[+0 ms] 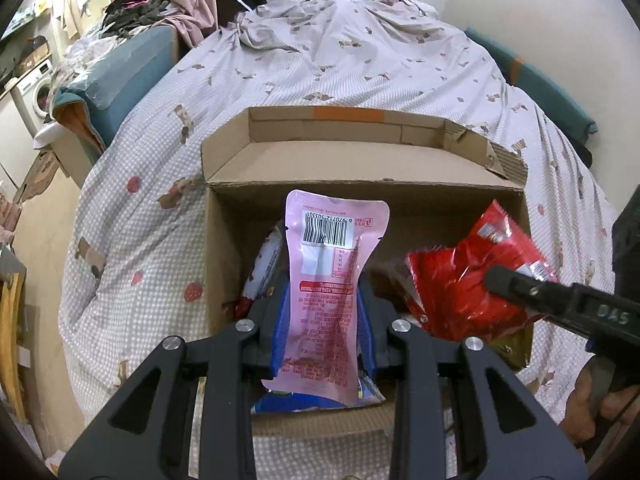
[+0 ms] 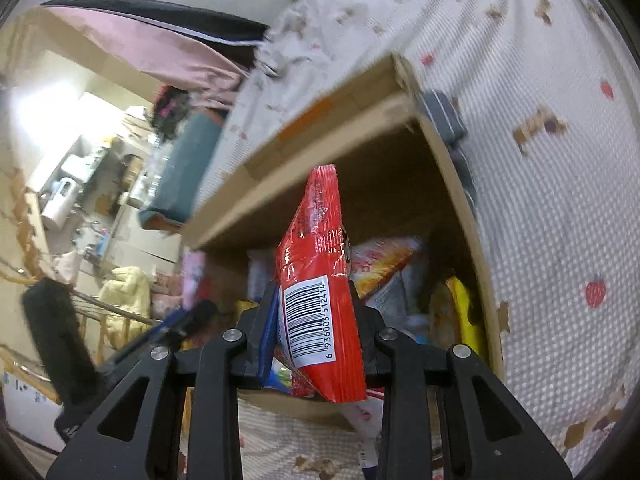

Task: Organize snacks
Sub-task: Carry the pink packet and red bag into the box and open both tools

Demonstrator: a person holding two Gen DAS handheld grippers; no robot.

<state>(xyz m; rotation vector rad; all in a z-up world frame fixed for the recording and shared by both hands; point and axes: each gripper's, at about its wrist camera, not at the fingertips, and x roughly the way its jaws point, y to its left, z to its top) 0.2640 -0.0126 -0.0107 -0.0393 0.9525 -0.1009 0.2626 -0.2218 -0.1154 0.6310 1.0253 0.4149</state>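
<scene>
An open cardboard box (image 1: 440,216) lies on the bed with several snack packets inside. My left gripper (image 1: 325,320) is shut on a pink snack pouch (image 1: 332,264), barcode side up, held over the box opening. To its right, my right gripper (image 1: 520,292) clamps a red snack bag (image 1: 468,276) above the box's right half. In the right wrist view the right gripper (image 2: 318,320) is shut on the red snack bag (image 2: 316,264), which stands edge-up with a barcode label. The cardboard box (image 2: 460,184) opens beneath it, with orange and yellow packets inside. The left gripper (image 2: 192,320) shows at the left.
The bed's checked sheet (image 1: 280,80) with small prints spreads around the box. A teal cushion (image 1: 120,68) and piled clothes lie at the left, a washing machine (image 1: 38,92) beyond. A hand (image 1: 592,404) holds the right tool. Cluttered shelves (image 2: 80,184) fill the room's left side.
</scene>
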